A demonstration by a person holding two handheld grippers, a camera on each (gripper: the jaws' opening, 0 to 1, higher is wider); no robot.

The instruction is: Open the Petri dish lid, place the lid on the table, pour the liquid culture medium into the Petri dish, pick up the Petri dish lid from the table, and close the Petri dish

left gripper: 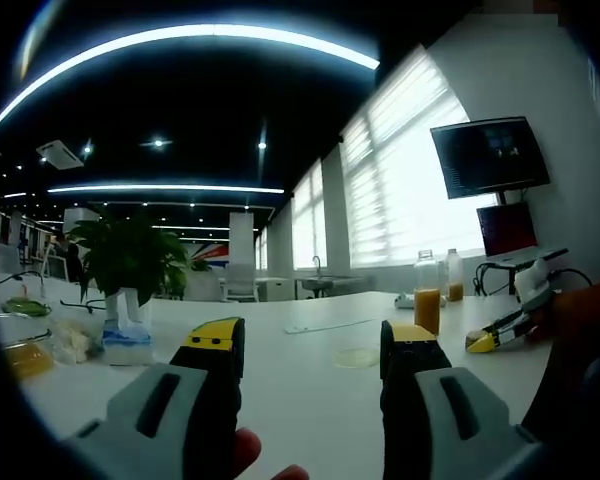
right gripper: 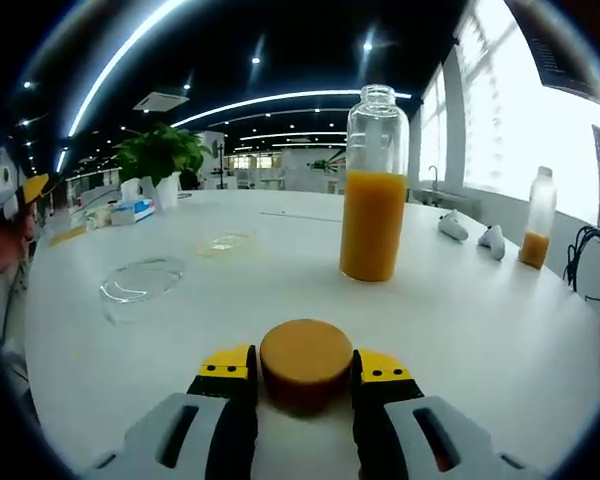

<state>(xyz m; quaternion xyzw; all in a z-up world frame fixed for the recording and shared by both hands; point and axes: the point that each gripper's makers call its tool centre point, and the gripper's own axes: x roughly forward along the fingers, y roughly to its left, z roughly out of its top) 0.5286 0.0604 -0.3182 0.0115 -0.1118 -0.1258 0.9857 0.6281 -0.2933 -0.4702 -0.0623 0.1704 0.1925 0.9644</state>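
Looking along the right tongs (right gripper: pixel 305 385), a tan round cap (right gripper: pixel 305 360) was seen clamped between the jaws, with the orange-filled bottle (right gripper: pixel 373 185), Petri dish (right gripper: pixel 227 243) and clear lid (right gripper: pixel 141 280) resting apart on the table (right gripper: pixel 460 320). Left tongs (left gripper: pixel 315 350) were held wide apart, empty; a potted plant (left gripper: pixel 130 260) was seen there.

My right tongs (right gripper: pixel 304 385) are clamping a round tan stopper (right gripper: pixel 305 362). The open bottle (right gripper: pixel 373 185) of orange medium is standing upright mid-counter. The clear lid (right gripper: pixel 141 279) and Petri dish (right gripper: pixel 227 243) are lying flat, apart, toward the counter's left edge.
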